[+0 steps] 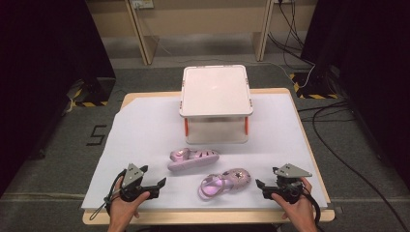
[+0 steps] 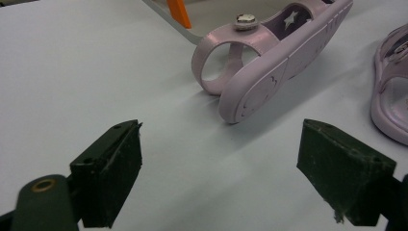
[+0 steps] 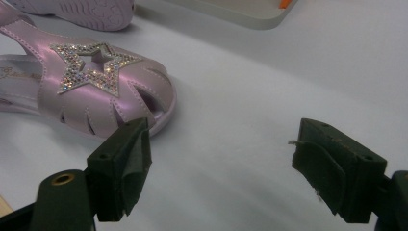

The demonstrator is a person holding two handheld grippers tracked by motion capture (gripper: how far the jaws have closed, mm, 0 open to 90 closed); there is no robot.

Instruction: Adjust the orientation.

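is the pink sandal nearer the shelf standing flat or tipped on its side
Tipped on its side: the far sandal shows its sole edge-on in the left gripper view.

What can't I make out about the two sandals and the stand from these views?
- Tipped sandal: its toe is cut off by the top edge in the left gripper view; its upper faces away in the high view.
- Upright sandal: its heel is cut off by the left edge in the right gripper view.
- Stand: its lower shelf is hidden under the top tray in the high view.
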